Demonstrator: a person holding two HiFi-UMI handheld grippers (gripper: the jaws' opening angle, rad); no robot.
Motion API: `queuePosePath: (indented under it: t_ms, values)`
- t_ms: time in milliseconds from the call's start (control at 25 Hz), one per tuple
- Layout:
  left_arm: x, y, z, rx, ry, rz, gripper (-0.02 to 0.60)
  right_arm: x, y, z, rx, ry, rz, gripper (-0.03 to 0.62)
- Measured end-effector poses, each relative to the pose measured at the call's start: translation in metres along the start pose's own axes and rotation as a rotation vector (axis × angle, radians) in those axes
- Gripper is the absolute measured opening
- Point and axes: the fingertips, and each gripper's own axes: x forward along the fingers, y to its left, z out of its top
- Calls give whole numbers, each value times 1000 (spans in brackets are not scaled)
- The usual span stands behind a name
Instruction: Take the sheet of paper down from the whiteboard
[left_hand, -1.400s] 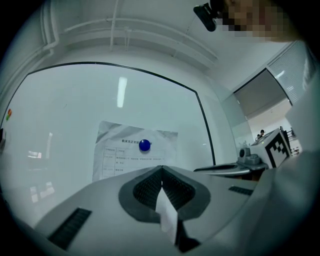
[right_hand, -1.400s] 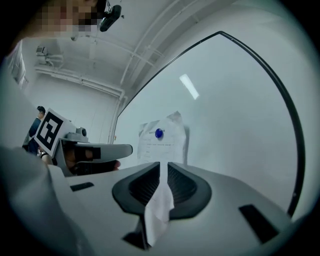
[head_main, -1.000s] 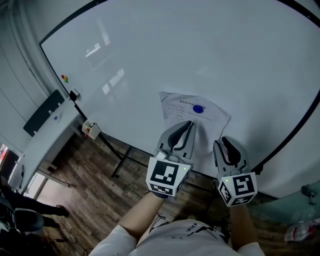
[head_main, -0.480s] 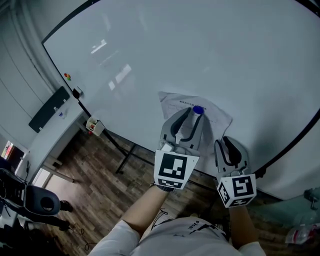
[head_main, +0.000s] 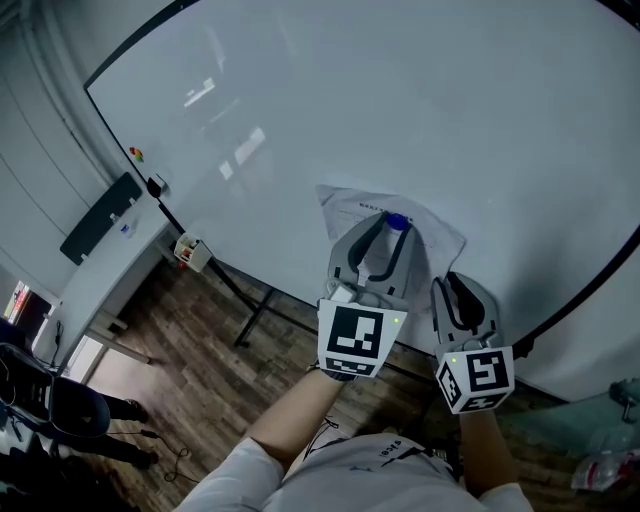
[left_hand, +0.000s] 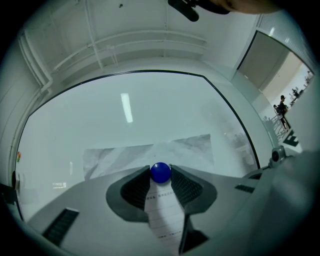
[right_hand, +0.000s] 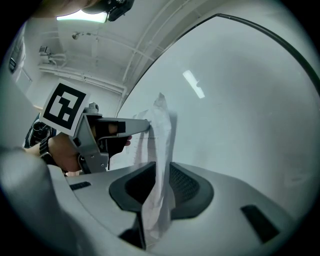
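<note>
A crumpled white sheet of printed paper (head_main: 350, 207) hangs against the large white whiteboard (head_main: 400, 90), low on the board and right of its centre. A small round blue magnet (head_main: 397, 221) sits on the sheet's middle. The left gripper (left_hand: 160, 173) reaches up to it. Its two jaws press on the blue magnet from the left and the right, so it is grasping the magnet. Lines of print show on the paper in the gap between the jaws, nearer than the magnet. The right gripper (right_hand: 161, 167) is just right of the left one and nearer. It is clenched on the sheet's near edge, where the paper stands pinched between its jaws and bunches into an upright fold. In the right gripper view the left gripper's marker cube (right_hand: 64, 107) and the hand (right_hand: 60, 150) holding it show at the left. Small red and green magnets (head_main: 135, 154) sit at the board's left edge. A brown wooden floor (head_main: 190, 380) lies below the board.
</note>
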Motion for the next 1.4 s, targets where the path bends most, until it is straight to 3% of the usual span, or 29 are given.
queuePosePath:
  t_ms: [240,400,920,1400]
  values:
    - [0,0,0,7,-9,20,123,2,0,-1,-6,10,-7,88]
    - [-1,4,0,-9,-25,22,123,6,2,-3,-1,20,-11,26]
    - [-24,5,-5,-105,-32,-27,124,-6,3,-8,97,42,36,15]
    - [-91,12,-67,-209,81,-55,124,-19,34,-46,136,141,42,14]
